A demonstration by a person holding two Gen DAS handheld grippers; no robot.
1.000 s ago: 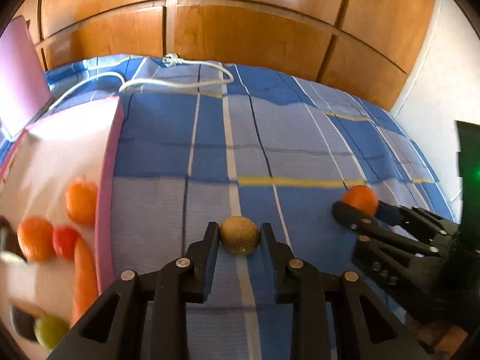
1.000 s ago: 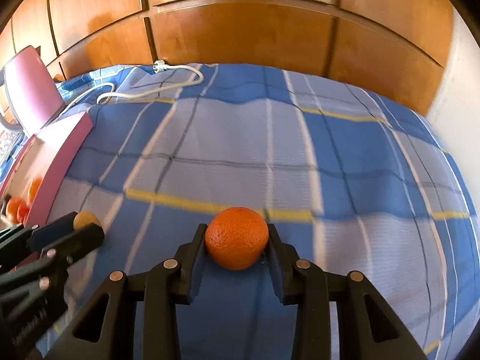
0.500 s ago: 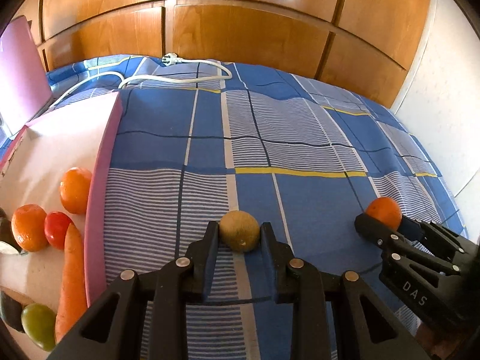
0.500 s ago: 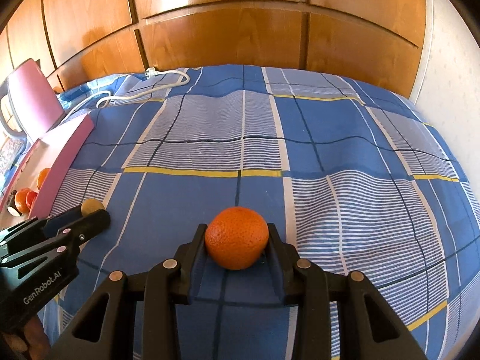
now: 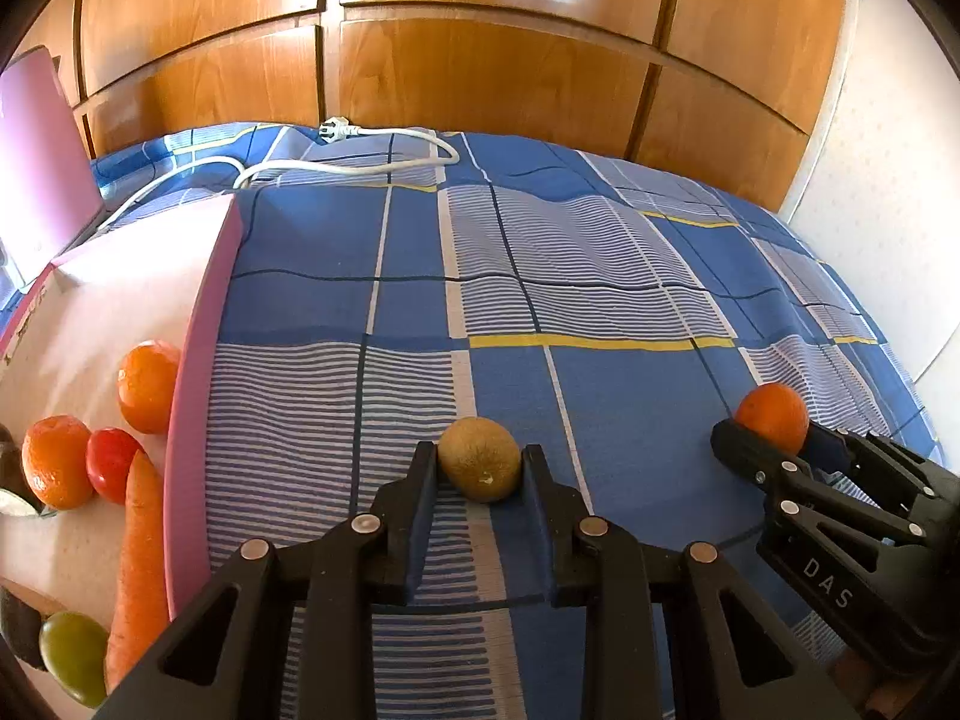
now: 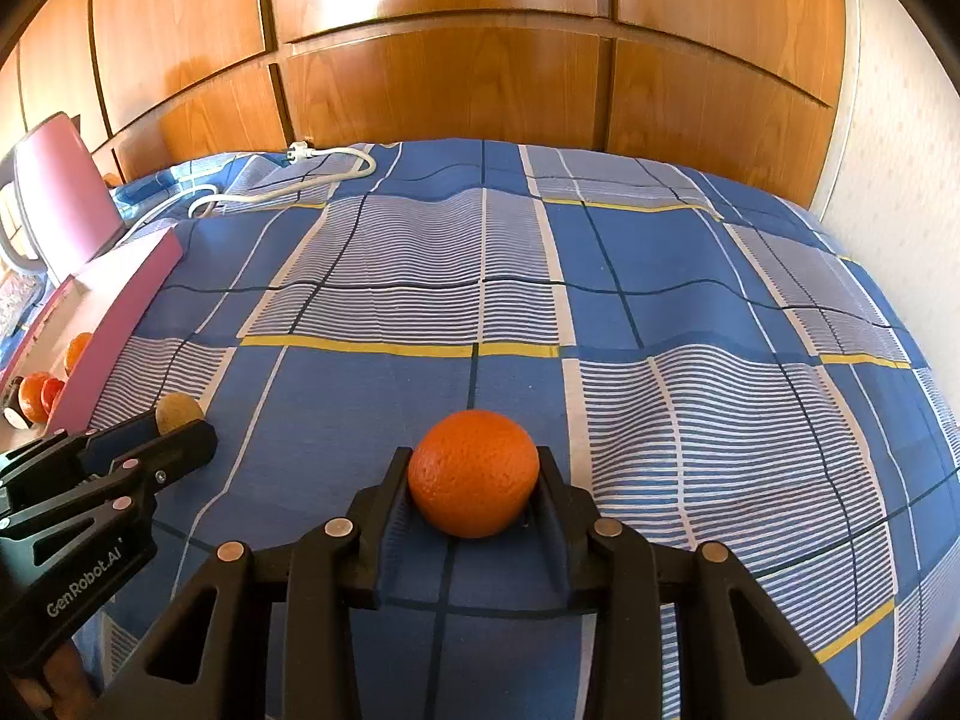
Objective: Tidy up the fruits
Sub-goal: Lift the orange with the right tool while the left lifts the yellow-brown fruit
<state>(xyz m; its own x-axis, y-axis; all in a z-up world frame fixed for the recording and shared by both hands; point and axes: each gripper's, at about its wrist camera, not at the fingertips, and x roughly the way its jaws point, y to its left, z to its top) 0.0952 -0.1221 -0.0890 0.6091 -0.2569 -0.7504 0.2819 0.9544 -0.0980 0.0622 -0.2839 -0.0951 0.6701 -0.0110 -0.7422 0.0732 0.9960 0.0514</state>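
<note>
the left gripper (image 5: pixel 479 468) is holding a small brown kiwi (image 5: pixel 479 459) over the bed (image 5: pixel 600 276). the right gripper (image 6: pixel 474 480) is holding an orange (image 6: pixel 474 474) over the bed too, further to the right. a pink box (image 5: pixel 198 396) is sitting on the left, and it is already holding two oranges, a red tomato (image 5: pixel 114 463), a carrot (image 5: pixel 141 546), a green fruit and some dark things near the edge that are hard to make out.

what could go wrong: both fruits are round and smooth, and each one is sitting right at the tips of the fingers. if a hand is tipping or swinging fast, a fruit could be slipping out and rolling away over the blue checked blanket. the blanket is soft and bumpy, so a fruit could be rolling off the far side. the two grippers are near each other, so they could be bumping on the way to the box. the box wall is standing up, so a low fruit could be knocking into it.

the left fingers (image 5: pixel 420 480) are squeezing in tight, one on each side of the kiwi. the right fingers (image 6: pixel 393 483) are standing a bit wider, because the orange is bigger, and they are pressing on both its sides. neither fruit is in the box yet.
</note>
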